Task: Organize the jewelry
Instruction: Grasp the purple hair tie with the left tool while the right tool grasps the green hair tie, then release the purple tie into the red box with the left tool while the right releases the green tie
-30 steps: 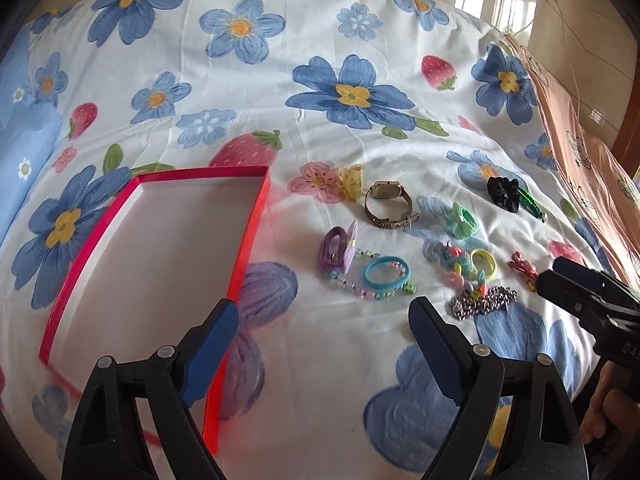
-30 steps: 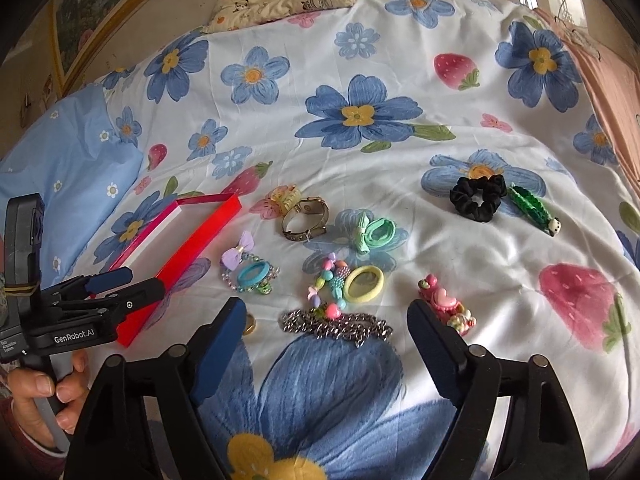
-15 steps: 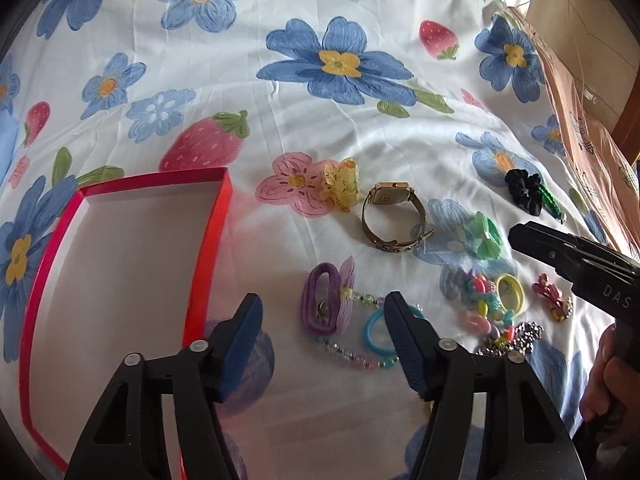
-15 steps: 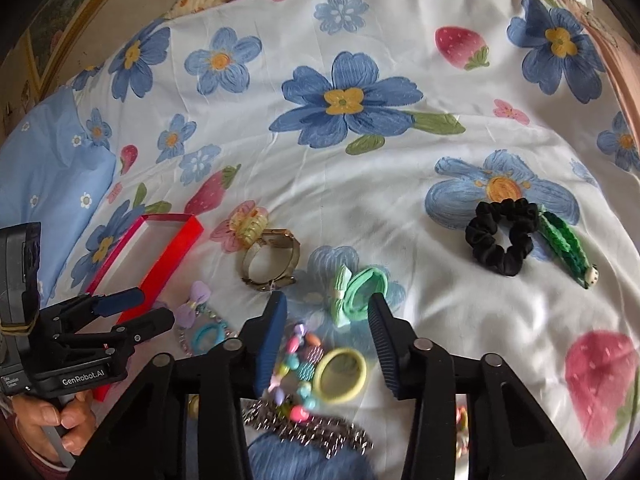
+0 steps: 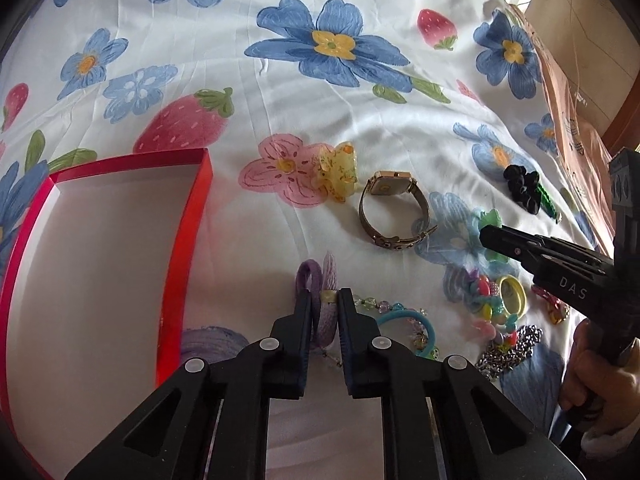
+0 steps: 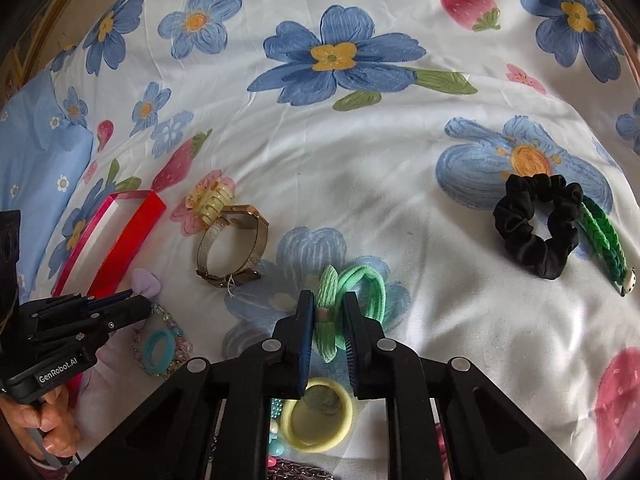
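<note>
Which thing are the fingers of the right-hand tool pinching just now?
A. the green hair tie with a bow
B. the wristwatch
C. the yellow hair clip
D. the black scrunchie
A: the right gripper has its fingers closed on the bow of the green hair tie, while the other three things lie untouched on the bedsheet.

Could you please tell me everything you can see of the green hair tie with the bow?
The green hair tie is a mint-green elastic loop, doubled, joined to a ribbed fabric bow of the same colour with a small pale band at its knot. It lies flat on the flowered bedsheet, over a printed blue flower. The right gripper has just been closing and now pinches the bow at its knot, one pad on each side. A yellow hair tie lies just nearer the camera, apart from it.
</note>
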{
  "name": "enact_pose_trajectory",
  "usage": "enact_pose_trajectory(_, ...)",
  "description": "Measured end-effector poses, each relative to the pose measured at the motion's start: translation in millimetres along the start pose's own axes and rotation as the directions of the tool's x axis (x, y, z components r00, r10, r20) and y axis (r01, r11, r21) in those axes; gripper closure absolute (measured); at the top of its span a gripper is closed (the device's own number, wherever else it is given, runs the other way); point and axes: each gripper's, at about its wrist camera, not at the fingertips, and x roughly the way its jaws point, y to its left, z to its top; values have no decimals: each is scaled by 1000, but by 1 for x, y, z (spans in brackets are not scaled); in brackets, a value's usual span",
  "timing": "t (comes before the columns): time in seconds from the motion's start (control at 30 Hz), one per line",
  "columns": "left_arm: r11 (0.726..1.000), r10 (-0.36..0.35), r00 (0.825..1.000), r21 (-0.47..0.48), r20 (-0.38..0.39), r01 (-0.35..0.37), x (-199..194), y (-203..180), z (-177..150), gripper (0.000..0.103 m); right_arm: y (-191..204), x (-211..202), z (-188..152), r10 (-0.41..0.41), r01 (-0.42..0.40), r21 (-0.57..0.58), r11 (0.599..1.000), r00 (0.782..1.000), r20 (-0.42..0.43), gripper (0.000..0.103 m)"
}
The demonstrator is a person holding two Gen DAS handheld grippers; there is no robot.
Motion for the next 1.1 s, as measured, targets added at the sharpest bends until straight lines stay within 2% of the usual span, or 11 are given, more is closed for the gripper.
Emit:
enact_pose_trajectory(0.27,998,-14,998,-55,55,17,-37,16,-11,91,32,-18,6,91,-90,-34,995,995,30,89)
enact_pose_trajectory(0.6,991,46,993,-127,111,-32,-91,60,-26,91,97,-18,15,193,-189,-116,975,981,26,89)
enact_pose_trajectory(0.8,984,86,989,-164,118,-66,-110,80,-35,91,128,-10,20,239,-235,-150,960,971,7,89)
enact_pose_trajectory(1.1,973,132,985,-201,108,-108,-116,114,-27,91,181,5,35,305,-301,-214,929,952,-17,89)
